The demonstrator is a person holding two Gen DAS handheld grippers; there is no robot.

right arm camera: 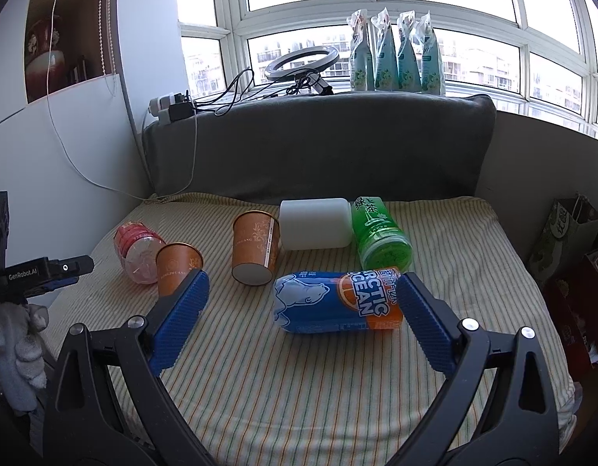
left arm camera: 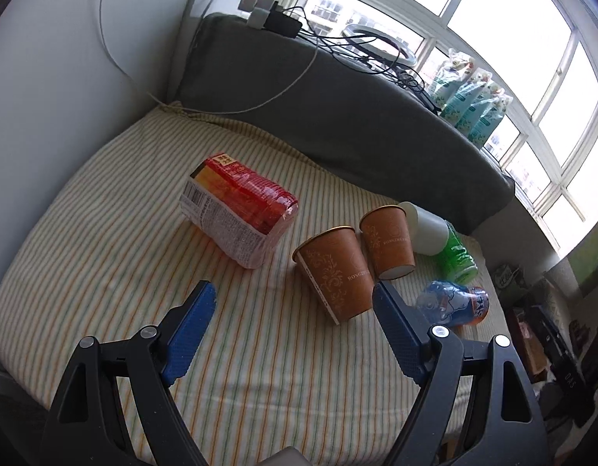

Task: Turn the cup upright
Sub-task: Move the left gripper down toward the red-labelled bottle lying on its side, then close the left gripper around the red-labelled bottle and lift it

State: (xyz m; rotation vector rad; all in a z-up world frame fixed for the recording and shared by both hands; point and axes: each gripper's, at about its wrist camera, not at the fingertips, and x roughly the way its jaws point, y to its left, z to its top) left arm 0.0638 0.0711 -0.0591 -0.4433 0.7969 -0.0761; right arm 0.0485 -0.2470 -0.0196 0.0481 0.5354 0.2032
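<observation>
- Left gripper (left arm camera: pixel 293 291) fingers spread wide, holding nothing, above the striped yellow mattress (left arm camera: pixel 105 272).
- Nearer orange paper cup (left arm camera: pixel 332 272) lies tipped at one o'clock, just ahead between the fingertips.
- Right gripper (right arm camera: pixel 299 289) fingers apart, unladen.

Striped mattress (right arm camera: pixel 299 380) carries a red-wrapped pack (left arm camera: pixel 240 213), a white container (right arm camera: pixel 316 223) lying on its side, a green bottle (right arm camera: pixel 380 235) touching it, and a blue-orange Arctic Ocean can (right arm camera: pixel 338 301) lying flat. Grey cushion (right arm camera: pixel 318 147) behind. Ring light (right arm camera: pixel 301 62) and four pouches (right arm camera: pixel 396 58) on the windowsill.
</observation>
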